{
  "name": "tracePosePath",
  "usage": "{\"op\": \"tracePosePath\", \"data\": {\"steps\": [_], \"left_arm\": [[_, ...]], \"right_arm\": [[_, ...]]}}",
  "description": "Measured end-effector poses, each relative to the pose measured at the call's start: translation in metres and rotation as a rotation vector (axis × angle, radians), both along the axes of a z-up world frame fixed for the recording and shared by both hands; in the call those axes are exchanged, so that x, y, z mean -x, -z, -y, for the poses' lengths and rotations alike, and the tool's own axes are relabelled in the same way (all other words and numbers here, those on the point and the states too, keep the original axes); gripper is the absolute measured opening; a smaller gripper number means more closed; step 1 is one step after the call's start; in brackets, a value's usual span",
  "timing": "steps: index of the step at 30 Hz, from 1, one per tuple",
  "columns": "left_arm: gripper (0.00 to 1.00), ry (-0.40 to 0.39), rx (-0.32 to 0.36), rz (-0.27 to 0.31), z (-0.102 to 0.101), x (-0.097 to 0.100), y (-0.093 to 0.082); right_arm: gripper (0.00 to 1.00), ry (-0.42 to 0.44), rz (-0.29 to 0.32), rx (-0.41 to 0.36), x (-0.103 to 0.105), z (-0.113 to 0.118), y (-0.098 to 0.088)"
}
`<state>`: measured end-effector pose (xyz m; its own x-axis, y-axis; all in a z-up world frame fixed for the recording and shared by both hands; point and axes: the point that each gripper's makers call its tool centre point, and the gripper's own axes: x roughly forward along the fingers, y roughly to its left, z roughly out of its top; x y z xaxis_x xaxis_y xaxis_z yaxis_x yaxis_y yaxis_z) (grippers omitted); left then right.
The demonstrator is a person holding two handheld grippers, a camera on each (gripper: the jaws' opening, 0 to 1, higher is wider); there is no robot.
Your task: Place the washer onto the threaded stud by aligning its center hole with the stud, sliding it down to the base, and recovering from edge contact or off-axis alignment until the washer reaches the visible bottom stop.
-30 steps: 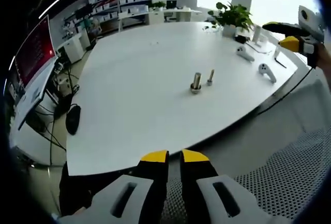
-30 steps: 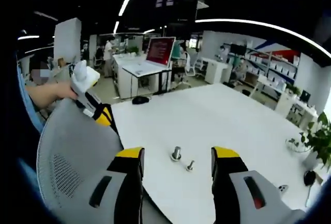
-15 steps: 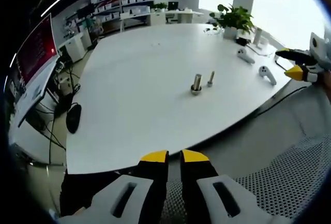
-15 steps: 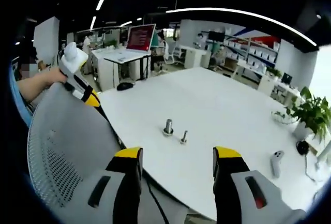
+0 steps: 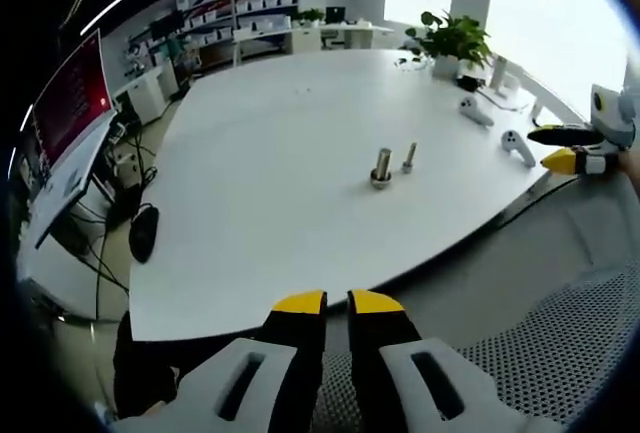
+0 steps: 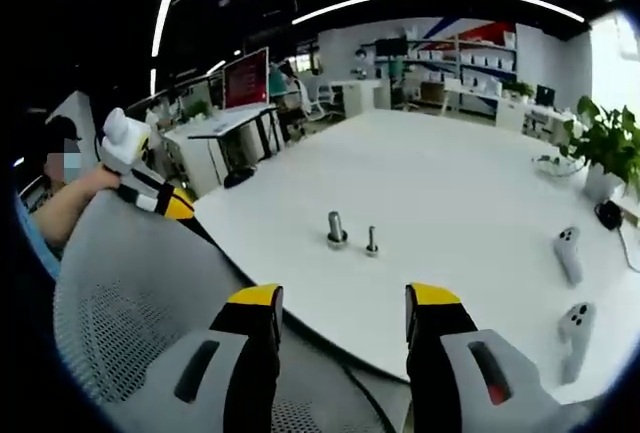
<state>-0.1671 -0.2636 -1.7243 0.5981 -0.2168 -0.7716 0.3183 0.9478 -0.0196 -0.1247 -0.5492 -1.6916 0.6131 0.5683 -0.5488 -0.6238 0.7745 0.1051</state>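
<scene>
Two metal parts stand upright mid-table: a thick threaded stud (image 5: 381, 166) with a wider ring at its foot, and a thinner bolt (image 5: 408, 157) right beside it. The right gripper view shows the same stud (image 6: 336, 229) and bolt (image 6: 371, 241). From here I cannot tell whether the ring is the washer. My left gripper (image 5: 337, 302) hangs off the table's near edge with its jaws together and nothing between them. My right gripper (image 6: 338, 296) is open and empty, well short of the parts. Each gripper shows in the other's view: right gripper (image 5: 553, 149), left gripper (image 6: 170, 203) in a hand.
The white table (image 5: 260, 153) carries two white controllers (image 5: 472, 108) (image 5: 516, 143) and a potted plant (image 5: 450, 38) on its far side. A mesh chair back (image 6: 130, 293) stands between me and the table. A black mouse (image 5: 142, 231) lies on a lower desk.
Both views have shifted with the hands. The right gripper has dropped lower at the left view's right edge. The stud and bolt stand where they were, and both jaw gaps are unchanged.
</scene>
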Motion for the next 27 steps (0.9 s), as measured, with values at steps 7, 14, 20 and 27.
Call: {"op": "tracePosePath", "data": {"steps": [7, 14, 20, 27], "left_arm": [[0.06, -0.001, -0.001, -0.001, -0.001, 0.0, 0.0], [0.06, 0.001, -0.002, -0.002, -0.001, -0.001, 0.001], [0.06, 0.008, -0.006, -0.022, -0.001, 0.002, 0.003], [0.06, 0.009, -0.014, -0.037, -0.001, 0.004, 0.005]], "right_arm": [[0.51, -0.005, -0.022, 0.026, 0.005, 0.0, 0.004], [0.51, -0.011, -0.031, 0.029, 0.008, -0.002, 0.004], [0.51, -0.024, -0.054, 0.036, 0.012, -0.004, 0.007], [0.5, -0.042, -0.077, 0.052, 0.018, -0.006, 0.01]]}}
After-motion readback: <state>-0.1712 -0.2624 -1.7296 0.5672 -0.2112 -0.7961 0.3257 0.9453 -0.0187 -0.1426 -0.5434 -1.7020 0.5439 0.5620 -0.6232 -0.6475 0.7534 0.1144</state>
